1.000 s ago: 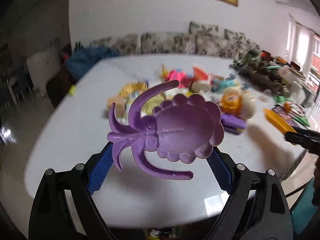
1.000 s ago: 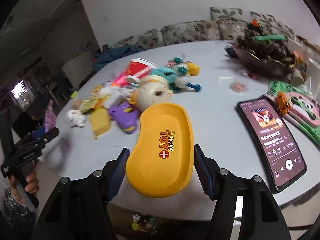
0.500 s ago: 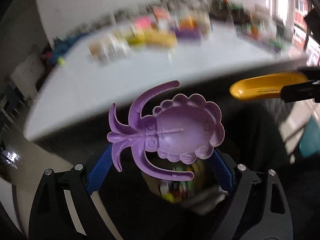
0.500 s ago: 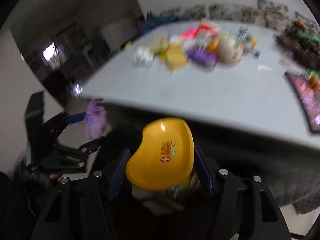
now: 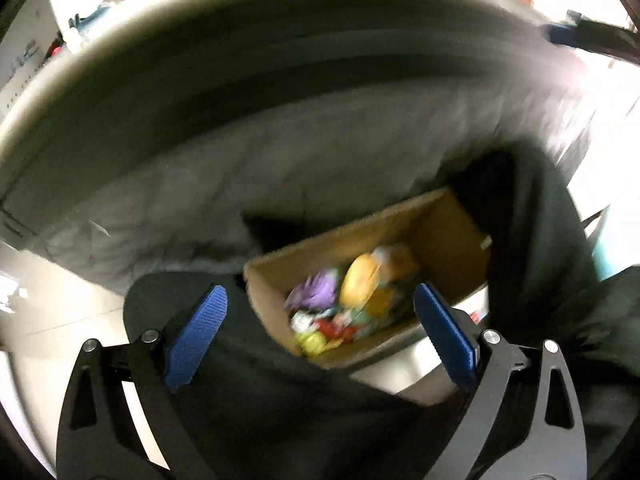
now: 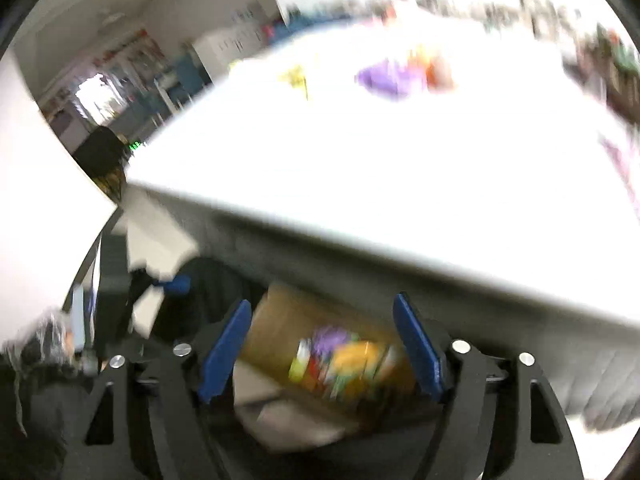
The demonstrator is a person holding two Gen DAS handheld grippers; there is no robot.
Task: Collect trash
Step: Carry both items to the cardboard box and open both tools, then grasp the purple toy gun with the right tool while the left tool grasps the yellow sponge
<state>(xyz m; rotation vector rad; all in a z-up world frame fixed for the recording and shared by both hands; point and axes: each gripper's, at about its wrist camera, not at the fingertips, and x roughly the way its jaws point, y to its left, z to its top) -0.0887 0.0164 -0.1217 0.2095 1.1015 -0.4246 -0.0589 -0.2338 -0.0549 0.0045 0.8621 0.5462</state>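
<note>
A brown cardboard box [image 5: 448, 220] stands on the floor below the table edge and holds mixed colourful trash. Inside it lie a purple toy [image 5: 314, 294] and a yellow dish [image 5: 360, 280]. My left gripper [image 5: 320, 328] is open and empty just above the box. My right gripper [image 6: 322, 344] is also open and empty above the same box [image 6: 276, 316]; the purple toy [image 6: 332, 336] and yellow dish [image 6: 356, 360] show blurred inside. Both views are motion-blurred.
The white table [image 6: 400, 168] spreads above the box, with several blurred toys far back, one purple [image 6: 388, 78]. A grey quilted cloth [image 5: 320, 152] hangs under the table edge. Dark fabric [image 5: 540, 220] lies around the box. The other gripper shows at left [image 6: 116, 280].
Both grippers dropped from table height to below the table edge. The left let go of the purple toy and the right let go of the yellow dish; both now lie in the box.
</note>
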